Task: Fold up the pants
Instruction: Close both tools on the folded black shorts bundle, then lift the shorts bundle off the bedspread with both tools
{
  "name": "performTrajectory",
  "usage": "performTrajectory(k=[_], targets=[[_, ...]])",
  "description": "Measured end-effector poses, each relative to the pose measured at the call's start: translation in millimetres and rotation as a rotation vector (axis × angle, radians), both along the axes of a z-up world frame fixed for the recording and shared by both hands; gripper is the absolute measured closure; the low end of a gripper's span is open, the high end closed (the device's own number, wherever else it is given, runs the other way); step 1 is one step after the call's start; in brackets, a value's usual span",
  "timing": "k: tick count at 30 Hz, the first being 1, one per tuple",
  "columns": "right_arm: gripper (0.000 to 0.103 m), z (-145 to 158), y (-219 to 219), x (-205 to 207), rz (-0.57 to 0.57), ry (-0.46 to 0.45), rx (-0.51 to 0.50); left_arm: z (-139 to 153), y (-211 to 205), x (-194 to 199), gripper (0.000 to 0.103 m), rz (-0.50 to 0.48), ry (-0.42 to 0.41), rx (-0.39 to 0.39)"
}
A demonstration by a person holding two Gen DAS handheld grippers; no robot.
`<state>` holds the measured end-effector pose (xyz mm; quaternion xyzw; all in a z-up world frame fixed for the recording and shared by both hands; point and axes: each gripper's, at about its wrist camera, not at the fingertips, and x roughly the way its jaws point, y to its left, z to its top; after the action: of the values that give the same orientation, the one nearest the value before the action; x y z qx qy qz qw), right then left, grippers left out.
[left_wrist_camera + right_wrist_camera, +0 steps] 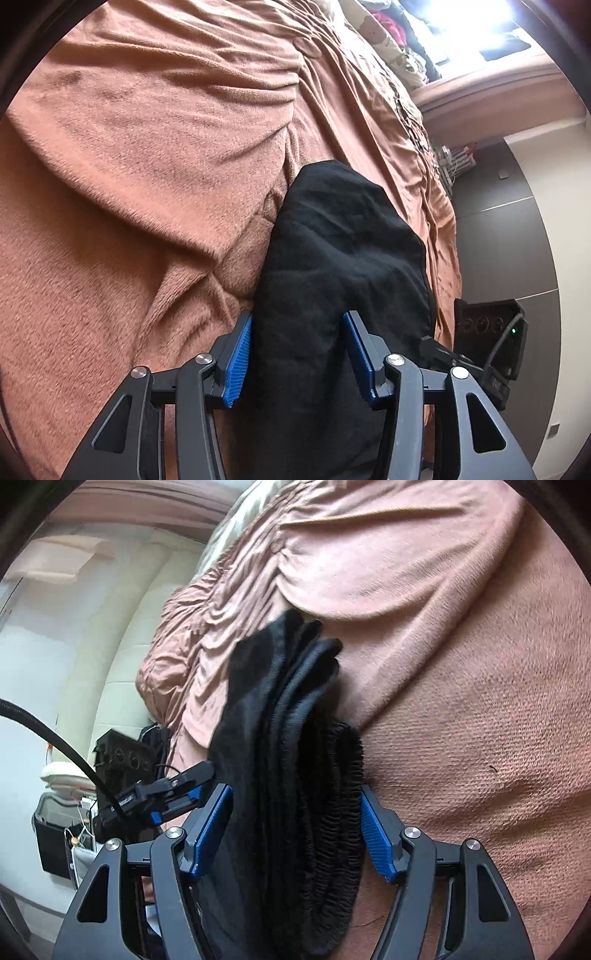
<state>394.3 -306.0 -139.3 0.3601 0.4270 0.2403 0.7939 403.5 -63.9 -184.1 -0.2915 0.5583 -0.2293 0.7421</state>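
Both my grippers straddle the folded pants (343,258) on the bed (129,166) to shift the bundle: left gripper (297,325) half-open, right gripper (295,797) wider; can't tell if pads grip.

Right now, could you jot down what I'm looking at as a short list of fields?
setting: bed with a pinkish-brown blanket
garment: black pants, folded into a thick bundle, elastic waistband showing
left gripper: straddles one end of the bundle
right gripper: straddles the waistband end
beside bed: black box with cable
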Motion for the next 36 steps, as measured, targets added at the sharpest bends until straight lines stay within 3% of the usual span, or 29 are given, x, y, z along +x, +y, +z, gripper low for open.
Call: performTrajectory(k=[4,9,18,20,21,24,26,36], targets=[[0.037,5.9,1.3,-7.0,0.018,-0.048,-0.002,4.1,-1.4,0.3,0.054,-0.010,-0.010,-0.017],[0.037,-6.5,4.3,-1.3,0.004,0.016,-0.045,4.7,-1.4,4.1,0.054,-0.018,-0.007,-0.025],[0.037,3.7,17.1,11.4,0.030,-0.003,-0.086,-9.0,-2.7,12.9,0.054,-0.026,0.028,-0.025],[0.037,4.0,21.5,14.4,0.041,-0.011,-0.106,-10.5,-3.3,13.9,0.057,-0.024,0.028,-0.029],[0.038,4.4,22.8,15.0,0.045,-0.016,-0.115,-10.6,-3.6,13.8,0.063,-0.024,0.028,-0.025],[0.057,6.9,23.3,11.4,0.042,-0.025,-0.162,-8.3,-3.2,11.4,0.080,-0.023,0.024,-0.018],[0.070,7.8,22.2,9.0,0.040,-0.027,-0.155,-3.2,-1.9,8.5,0.085,-0.022,0.013,-0.025],[0.079,26.9,28.5,-14.1,0.045,-0.143,-0.175,31.5,3.8,-8.8,0.094,-0.024,-0.074,-0.063]])
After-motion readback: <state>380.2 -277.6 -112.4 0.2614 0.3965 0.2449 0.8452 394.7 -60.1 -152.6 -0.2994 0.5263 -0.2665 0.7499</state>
